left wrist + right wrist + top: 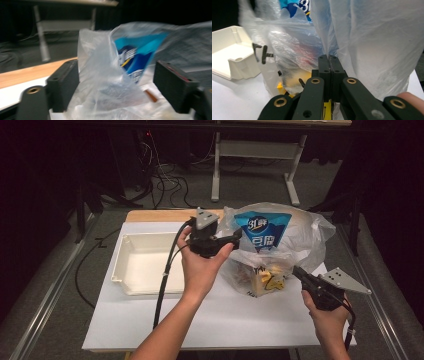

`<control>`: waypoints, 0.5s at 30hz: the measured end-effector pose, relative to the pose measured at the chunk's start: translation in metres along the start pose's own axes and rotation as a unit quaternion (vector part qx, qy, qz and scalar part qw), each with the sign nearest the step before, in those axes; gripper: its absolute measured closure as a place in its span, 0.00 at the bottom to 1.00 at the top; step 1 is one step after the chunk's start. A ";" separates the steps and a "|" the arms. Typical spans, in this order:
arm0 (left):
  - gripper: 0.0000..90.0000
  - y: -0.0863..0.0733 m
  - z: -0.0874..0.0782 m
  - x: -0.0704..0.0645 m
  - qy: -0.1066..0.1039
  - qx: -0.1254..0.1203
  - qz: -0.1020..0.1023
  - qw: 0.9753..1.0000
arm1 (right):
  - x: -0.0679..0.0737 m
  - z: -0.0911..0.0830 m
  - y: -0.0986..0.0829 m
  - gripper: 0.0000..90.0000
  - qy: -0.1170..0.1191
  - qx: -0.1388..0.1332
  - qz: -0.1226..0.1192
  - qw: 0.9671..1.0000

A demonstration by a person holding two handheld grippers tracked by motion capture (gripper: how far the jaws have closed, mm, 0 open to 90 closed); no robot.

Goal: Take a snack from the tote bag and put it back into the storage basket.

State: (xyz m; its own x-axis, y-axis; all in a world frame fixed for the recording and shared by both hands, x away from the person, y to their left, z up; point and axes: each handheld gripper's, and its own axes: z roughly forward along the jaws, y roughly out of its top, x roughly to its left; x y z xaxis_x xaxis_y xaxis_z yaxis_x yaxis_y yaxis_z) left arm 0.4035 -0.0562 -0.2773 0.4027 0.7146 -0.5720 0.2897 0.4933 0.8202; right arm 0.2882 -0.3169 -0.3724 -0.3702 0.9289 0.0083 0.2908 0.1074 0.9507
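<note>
**Plastic bag held between two hand-held grippers**

Plastic bag (300, 237), clear and crinkled, stands on the white tabletop (210, 320) with a blue snack packet (262, 227) upright inside. The right hand-held gripper (329, 58) has its jaws pressed together on a fold of the bag's film. The left hand-held gripper (116, 85) has its jaws spread wide, the bag's edge between them. A white tray (130, 245) lies beyond the left hand-held gripper, away from the bag.

Overhead light falls on the bench (150, 320); surroundings stay dark. Left gripper view: strong motion blur across the plastic bag (105, 82). Right gripper view: sharp foreground, with mild glare on the bag's film.
</note>
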 end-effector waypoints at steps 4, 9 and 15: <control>0.39 -0.013 0.027 0.010 0.041 0.023 0.002 0.999 | 0.002 0.000 -0.001 1.00 0.003 0.002 -0.001 1.000; 0.86 -0.016 0.031 0.025 0.037 0.034 -0.023 0.998 | 0.000 -0.001 -0.003 1.00 0.006 -0.001 -0.003 1.000; 0.95 -0.022 0.025 0.040 0.018 0.058 -0.036 0.998 | -0.006 -0.007 0.000 0.86 0.009 -0.018 0.012 1.000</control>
State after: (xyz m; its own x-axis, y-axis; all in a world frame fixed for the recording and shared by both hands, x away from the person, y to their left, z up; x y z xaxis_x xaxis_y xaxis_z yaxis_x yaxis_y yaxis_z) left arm 0.4349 -0.0504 -0.3183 0.3455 0.6979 -0.6274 0.4158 0.4855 0.7690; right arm 0.2845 -0.3248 -0.3709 -0.3788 0.9248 0.0358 0.2682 0.0727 0.9606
